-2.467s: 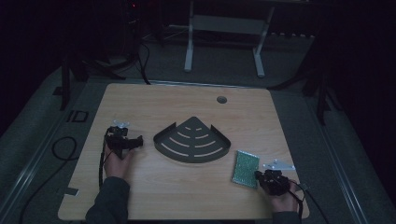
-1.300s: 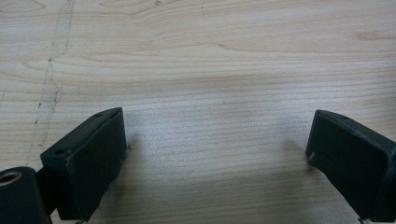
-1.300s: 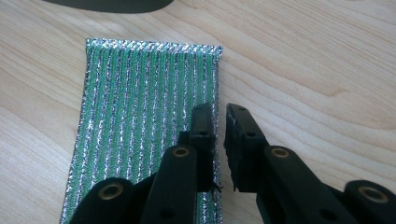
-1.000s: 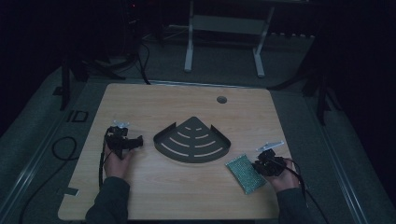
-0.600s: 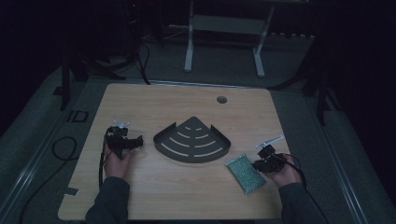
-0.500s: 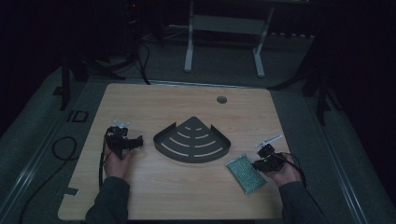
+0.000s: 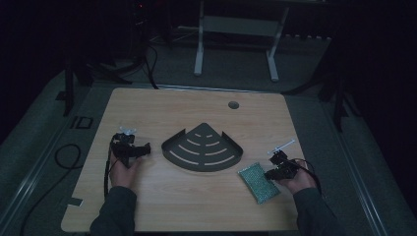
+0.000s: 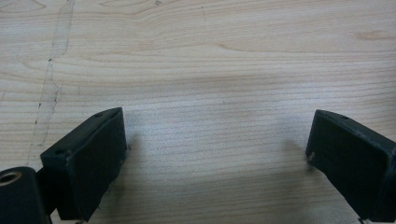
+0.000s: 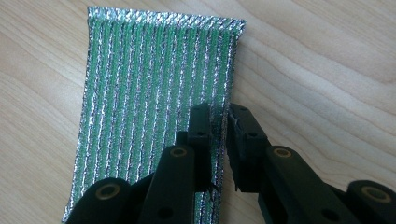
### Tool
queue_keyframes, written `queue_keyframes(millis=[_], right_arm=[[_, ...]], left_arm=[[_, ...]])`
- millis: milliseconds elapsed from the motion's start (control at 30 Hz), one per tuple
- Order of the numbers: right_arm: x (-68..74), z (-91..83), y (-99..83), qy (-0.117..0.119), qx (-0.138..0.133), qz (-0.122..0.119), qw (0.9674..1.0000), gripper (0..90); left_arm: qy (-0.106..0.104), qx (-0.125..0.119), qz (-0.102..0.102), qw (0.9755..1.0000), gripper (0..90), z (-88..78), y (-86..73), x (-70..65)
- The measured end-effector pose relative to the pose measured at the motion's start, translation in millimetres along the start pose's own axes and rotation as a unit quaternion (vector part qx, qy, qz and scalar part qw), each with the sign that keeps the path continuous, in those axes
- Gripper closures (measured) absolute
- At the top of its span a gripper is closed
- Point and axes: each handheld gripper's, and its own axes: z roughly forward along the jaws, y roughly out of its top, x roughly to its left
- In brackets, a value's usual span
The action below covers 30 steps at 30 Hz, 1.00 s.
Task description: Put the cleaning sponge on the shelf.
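Observation:
A green and silver scouring pad (image 7: 258, 183) lies flat on the wooden table (image 7: 157, 108) at the front right. My right gripper (image 7: 269, 173) is at its right edge. In the right gripper view the jaws (image 9: 219, 112) are pinched on that edge of the pad (image 9: 149, 84), with only a thin slit between them. A black quarter-round slotted shelf (image 7: 202, 150) lies in the middle of the table. My left gripper (image 7: 145, 149) rests at the left and points toward the shelf. It is open (image 8: 217, 135) over bare wood, with nothing between its jaws.
A round cable hole (image 7: 233, 104) sits near the table's far edge. A white metal stand (image 7: 236, 24) stands on the floor beyond the table. A dark cable (image 7: 59, 157) loops on the floor at the left. A small piece of tape (image 7: 74, 201) marks the front left corner.
Since the first frame the right hand has moved up beside the pad and the pad has turned and slid slightly. Over the last second little has shifted. The left hand has kept still.

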Motion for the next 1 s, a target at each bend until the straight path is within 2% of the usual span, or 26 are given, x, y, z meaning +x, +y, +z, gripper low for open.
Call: queue_keyframes(millis=[200,267,600,1000], right_arm=[[-4.1,1.8,3.4,0.012,0.016,0.006,0.9998,79.0],[-8.0,3.5,8.5,0.025,0.034,0.009,0.9991,78.8],[-19.7,7.4,19.3,0.065,0.074,0.013,0.9951,77.9],[-26.0,10.8,23.1,0.086,0.092,0.022,0.9918,79.0]], left_arm=[[0.000,0.000,0.000,1.0000,5.3,0.0,0.0,0.0],[0.000,0.000,0.000,1.0000,5.3,0.0,0.0,0.0],[0.000,0.000,0.000,1.0000,5.3,0.0,0.0,0.0],[0.000,0.000,0.000,1.0000,5.3,0.0,0.0,0.0]])
